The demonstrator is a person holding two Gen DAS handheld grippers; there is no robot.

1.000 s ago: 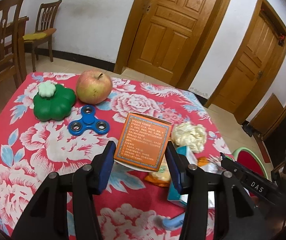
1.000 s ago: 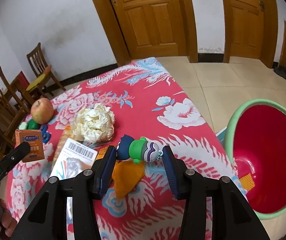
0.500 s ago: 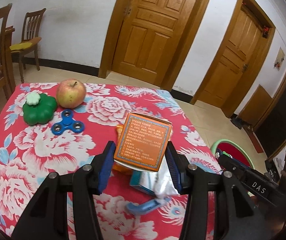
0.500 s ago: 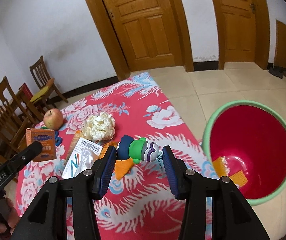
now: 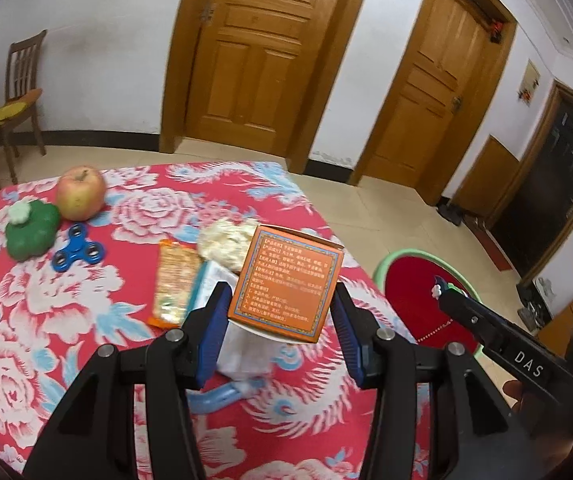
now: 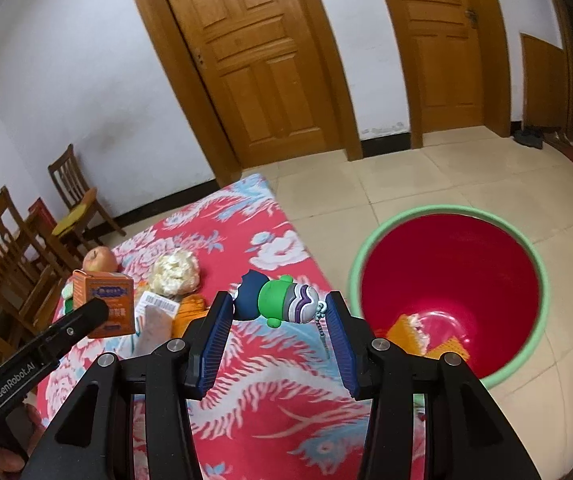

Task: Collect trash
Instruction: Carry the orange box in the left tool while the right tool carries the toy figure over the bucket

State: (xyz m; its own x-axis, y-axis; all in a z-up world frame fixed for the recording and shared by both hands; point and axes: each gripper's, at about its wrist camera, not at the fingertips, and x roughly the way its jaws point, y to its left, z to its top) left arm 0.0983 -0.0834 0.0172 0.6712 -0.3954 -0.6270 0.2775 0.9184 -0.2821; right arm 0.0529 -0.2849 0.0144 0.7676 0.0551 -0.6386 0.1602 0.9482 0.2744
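My left gripper (image 5: 282, 312) is shut on an orange box (image 5: 288, 282) and holds it above the red floral table (image 5: 86, 320). My right gripper (image 6: 280, 312) is shut on a small toy figure (image 6: 278, 300) with a green body and a bead chain, held above the table's right edge. A red bin with a green rim (image 6: 446, 280) stands on the floor to the right, with orange scraps inside; it also shows in the left wrist view (image 5: 414, 292). On the table lie a crumpled paper ball (image 5: 224, 242), an orange snack wrapper (image 5: 172, 280) and a white packet (image 6: 154, 308).
An apple (image 5: 80, 192), a green flower-shaped toy (image 5: 30, 228) and a blue fidget spinner (image 5: 78, 254) lie at the table's far left. Wooden chairs (image 6: 74, 200) stand behind the table. Two wooden doors (image 5: 258, 52) are in the back wall. Tiled floor surrounds the bin.
Both grippers have risen and swung right, toward the bin, each keeping its hold. The bin is now much fuller in the right wrist view.
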